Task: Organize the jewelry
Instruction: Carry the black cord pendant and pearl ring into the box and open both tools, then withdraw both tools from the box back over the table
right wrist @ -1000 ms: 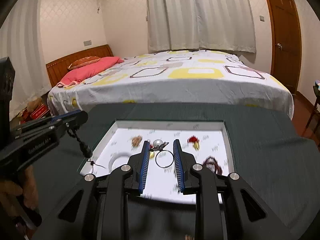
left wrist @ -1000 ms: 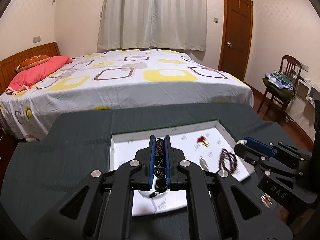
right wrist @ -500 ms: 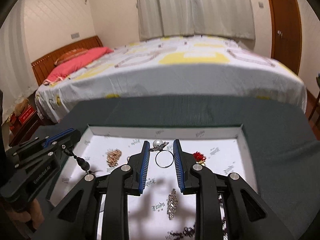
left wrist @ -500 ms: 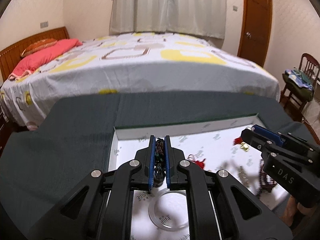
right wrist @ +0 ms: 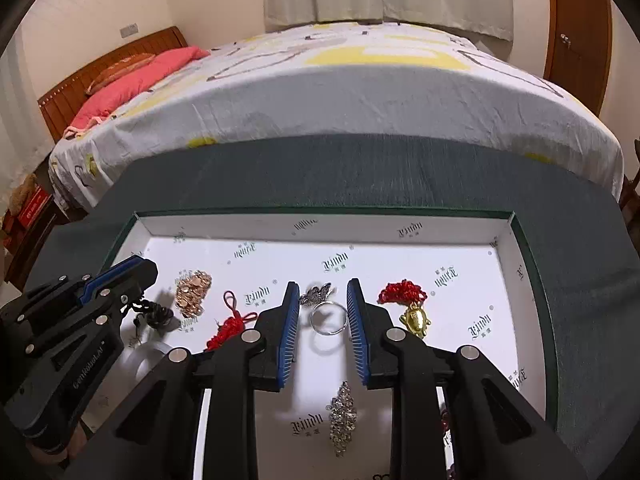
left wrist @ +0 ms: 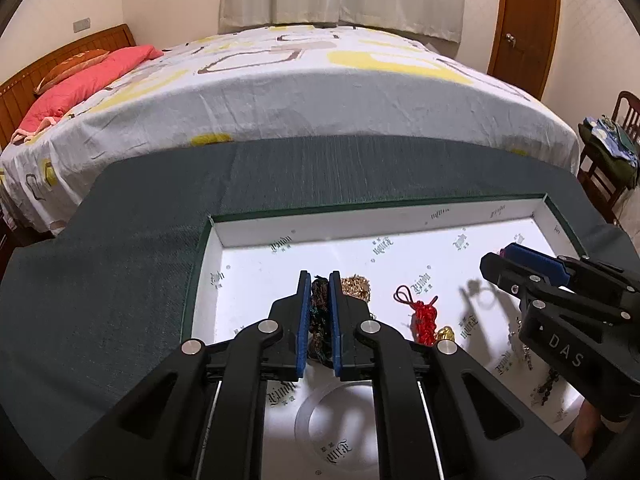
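Your left gripper [left wrist: 320, 320] is clamped on a dark beaded strand [left wrist: 319, 312], your right gripper [right wrist: 323, 320] straddles the silver ring [right wrist: 329, 317] at twelve o'clock with fingers apart, and most pieces lie loose in the tray [right wrist: 320, 224].

Ring [right wrist: 329, 317] in tray [right wrist: 400, 222] (centre), tassel [right wrist: 230, 326] left, pendant [right wrist: 416, 319] right

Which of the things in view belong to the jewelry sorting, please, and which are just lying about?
Job:
left tongs gripping dark beaded strand
right tongs, open
silver ring
red knot charm
white tray

Lying about:
bed
pink pillow
wooden door
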Available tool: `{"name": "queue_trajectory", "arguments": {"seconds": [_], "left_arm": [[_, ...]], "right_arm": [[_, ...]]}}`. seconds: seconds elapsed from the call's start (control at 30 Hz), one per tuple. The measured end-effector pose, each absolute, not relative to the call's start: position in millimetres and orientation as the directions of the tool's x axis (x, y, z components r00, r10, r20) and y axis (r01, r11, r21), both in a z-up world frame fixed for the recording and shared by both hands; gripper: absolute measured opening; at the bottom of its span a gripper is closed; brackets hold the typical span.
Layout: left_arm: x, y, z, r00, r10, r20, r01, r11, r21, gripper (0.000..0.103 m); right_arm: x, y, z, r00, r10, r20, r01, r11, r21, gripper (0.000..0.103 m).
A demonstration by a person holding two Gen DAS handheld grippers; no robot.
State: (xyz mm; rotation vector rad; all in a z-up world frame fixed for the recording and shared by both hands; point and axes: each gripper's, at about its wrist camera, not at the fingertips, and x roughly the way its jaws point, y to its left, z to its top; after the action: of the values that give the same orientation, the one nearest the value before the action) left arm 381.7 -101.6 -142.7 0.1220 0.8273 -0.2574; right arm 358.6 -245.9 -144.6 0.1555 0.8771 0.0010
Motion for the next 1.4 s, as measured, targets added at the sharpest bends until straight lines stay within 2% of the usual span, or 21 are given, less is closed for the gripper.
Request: {"name": "queue_trajectory", "arguments": {"seconds": [0.03, 0.07, 0.13, 0.23, 0.37, 0.57, 0.7, 0.93, 1.4], "left_arm": [[381, -102, -142, 0.649, -0.175, -0.741, 0.27, 0.963, 0.009, 0.011], [382, -101, -142, 0.649, -0.174, -0.741, 0.266, 0.964, 0.007, 0.015], [383, -99, -141, 0.649, -0.174, -0.74, 0.26, 0.966, 0.001, 0.023], [382, -100, -141, 0.649, -0.172, -0.741, 0.259, 0.966, 0.004, 0.031], [380, -102, -140, 0.664, -0.159, -0.731, 0.254, 0.967, 0.02, 0.051], [377, -102, -137, 0.676, -0.159, -0.72, 0.253, 0.967, 0.025, 0.063], [372, -102, -132, 0.687, -0.156, -0.71, 0.248, 0.968, 0.027, 0.066], [358, -99, -116, 0.709, -0.162, -0.687, 0.239, 0.971, 0.017, 0.078], [279, -91, -88, 0.725, -0.192, -0.662, 0.233, 0.972, -0.027, 0.084]], "right_arm": [[360, -247, -145, 0.639, 0.063, -0.767, 0.064, 0.989, 0.135, 0.029], [359, -247, -145, 0.639, 0.062, -0.766, 0.065, 0.989, 0.134, 0.038], [359, -247, -143, 0.646, 0.057, -0.762, 0.066, 0.989, 0.129, 0.049], [358, -246, -143, 0.651, 0.052, -0.758, 0.062, 0.991, 0.121, 0.052], [357, -248, -140, 0.664, 0.056, -0.746, 0.062, 0.99, 0.13, 0.053], [352, -250, -133, 0.699, 0.046, -0.714, 0.066, 0.989, 0.129, 0.059], [345, -253, -126, 0.719, 0.034, -0.694, 0.082, 0.988, 0.134, 0.062], [329, -257, -113, 0.749, 0.005, -0.663, 0.091, 0.99, 0.111, 0.067], [246, -275, -84, 0.783, -0.038, -0.621, 0.121, 0.988, 0.093, 0.067]]}}
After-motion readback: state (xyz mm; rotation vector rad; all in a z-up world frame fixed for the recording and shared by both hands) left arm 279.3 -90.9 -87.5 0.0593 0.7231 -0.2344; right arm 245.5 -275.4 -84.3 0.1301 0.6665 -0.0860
